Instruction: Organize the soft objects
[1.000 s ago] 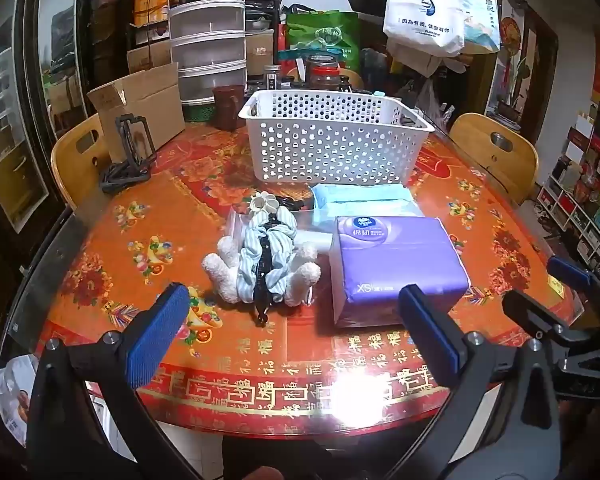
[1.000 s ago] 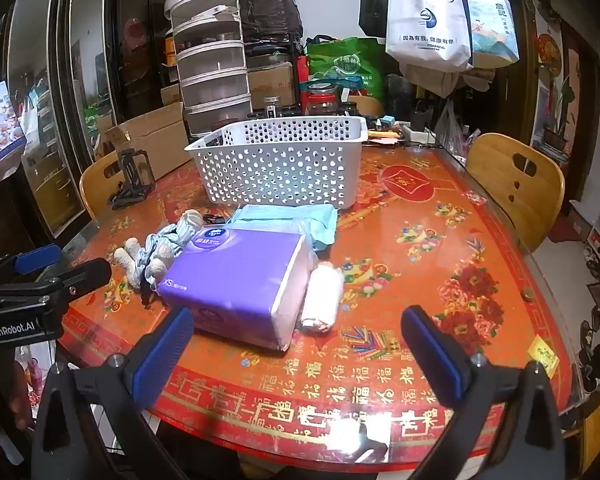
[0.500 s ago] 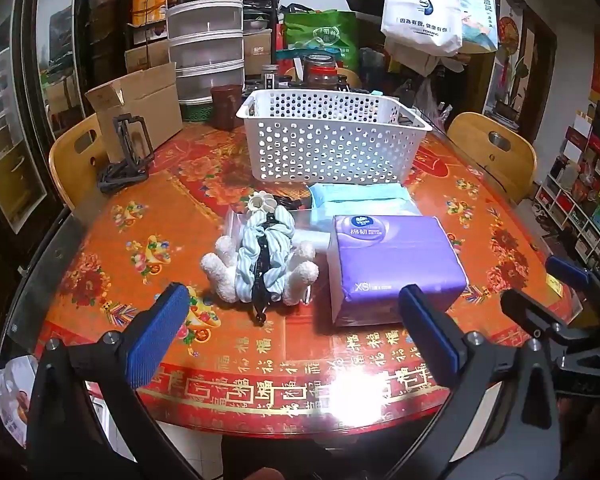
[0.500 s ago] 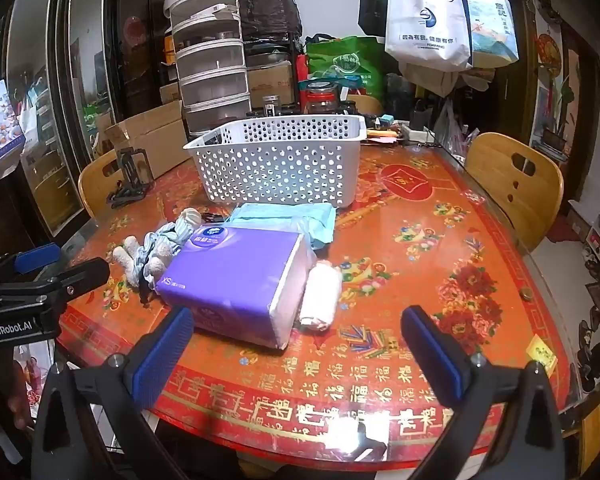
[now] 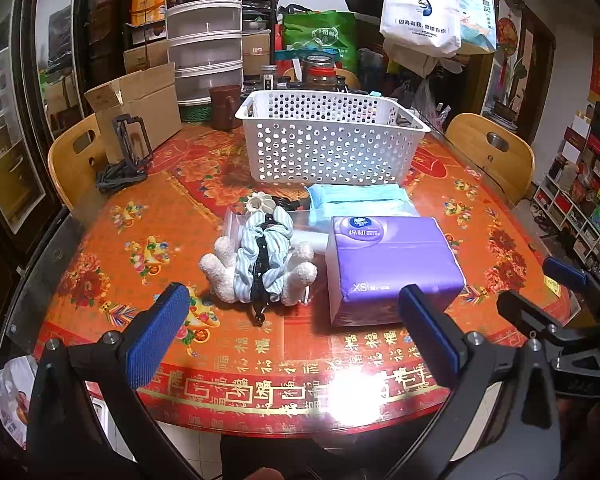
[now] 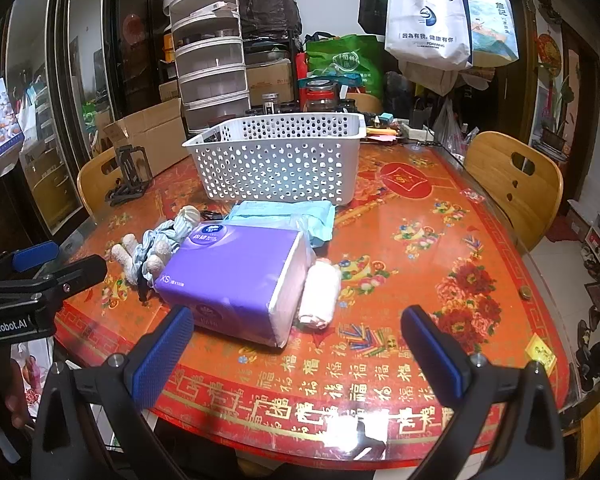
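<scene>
A purple tissue pack (image 5: 392, 260) (image 6: 236, 276) lies on the red table. Left of it lies a white plush toy in striped blue cloth (image 5: 260, 260) (image 6: 152, 248). Behind them lies a light blue soft pack (image 5: 360, 200) (image 6: 288, 216). A rolled white towel (image 6: 320, 292) lies against the tissue pack's right side. A white perforated basket (image 5: 332, 140) (image 6: 280, 160) stands further back. My left gripper (image 5: 296, 336) is open and empty, near the table's front edge. My right gripper (image 6: 300, 352) is open and empty, in front of the tissue pack.
Wooden chairs (image 5: 72, 160) (image 6: 516, 184) stand at both sides. A black stand (image 5: 128, 152) and a cardboard box (image 5: 140, 100) are at the back left. Stacked drawers (image 6: 212, 60), jars and hanging bags (image 6: 428, 16) crowd the back edge.
Both grippers have drifted very slightly toward the table. Nothing on the table has moved.
</scene>
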The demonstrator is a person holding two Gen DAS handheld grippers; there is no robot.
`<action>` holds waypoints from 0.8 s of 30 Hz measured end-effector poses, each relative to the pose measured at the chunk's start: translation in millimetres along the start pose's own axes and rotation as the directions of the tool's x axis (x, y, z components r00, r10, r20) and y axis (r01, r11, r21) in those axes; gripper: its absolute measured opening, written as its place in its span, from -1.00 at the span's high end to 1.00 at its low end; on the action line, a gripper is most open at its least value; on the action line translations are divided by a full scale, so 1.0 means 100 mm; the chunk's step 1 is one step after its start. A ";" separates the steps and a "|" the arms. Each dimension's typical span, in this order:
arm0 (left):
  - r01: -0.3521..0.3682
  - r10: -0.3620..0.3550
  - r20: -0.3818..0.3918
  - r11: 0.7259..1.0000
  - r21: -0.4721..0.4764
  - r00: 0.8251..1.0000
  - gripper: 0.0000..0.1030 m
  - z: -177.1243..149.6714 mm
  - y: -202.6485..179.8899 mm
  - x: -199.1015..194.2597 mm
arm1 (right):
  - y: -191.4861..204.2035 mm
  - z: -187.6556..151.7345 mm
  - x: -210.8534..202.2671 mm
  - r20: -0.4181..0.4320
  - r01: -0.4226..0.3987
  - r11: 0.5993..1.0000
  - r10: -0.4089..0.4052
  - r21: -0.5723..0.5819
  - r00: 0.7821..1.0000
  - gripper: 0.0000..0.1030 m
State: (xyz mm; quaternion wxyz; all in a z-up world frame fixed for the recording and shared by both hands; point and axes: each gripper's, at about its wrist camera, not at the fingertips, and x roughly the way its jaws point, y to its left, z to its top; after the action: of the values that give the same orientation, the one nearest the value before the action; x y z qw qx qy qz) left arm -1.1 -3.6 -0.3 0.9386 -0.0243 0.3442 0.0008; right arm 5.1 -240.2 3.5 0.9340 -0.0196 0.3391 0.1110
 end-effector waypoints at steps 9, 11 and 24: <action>0.006 -0.006 0.003 1.000 -0.003 1.000 -1.00 0.04 0.01 -0.02 | 0.00 0.00 0.00 -0.002 0.001 1.000 -0.001 -0.002 1.000 -1.00; 0.006 -0.006 0.005 1.000 -0.004 1.000 -1.00 0.05 0.00 -0.04 | 0.00 0.00 0.00 -0.002 0.002 1.000 -0.002 -0.002 1.000 -1.00; 0.012 -0.012 0.008 1.000 -0.006 1.000 -1.00 0.08 0.01 -0.07 | 0.00 0.00 0.00 -0.004 0.002 1.000 -0.002 -0.003 1.000 -1.00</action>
State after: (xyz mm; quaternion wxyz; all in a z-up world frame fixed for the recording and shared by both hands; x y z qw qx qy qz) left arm -1.5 -1.8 9.9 0.9399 -0.0290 0.3403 -0.0037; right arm 5.4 -240.2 3.4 0.9333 -0.0216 0.3410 0.1106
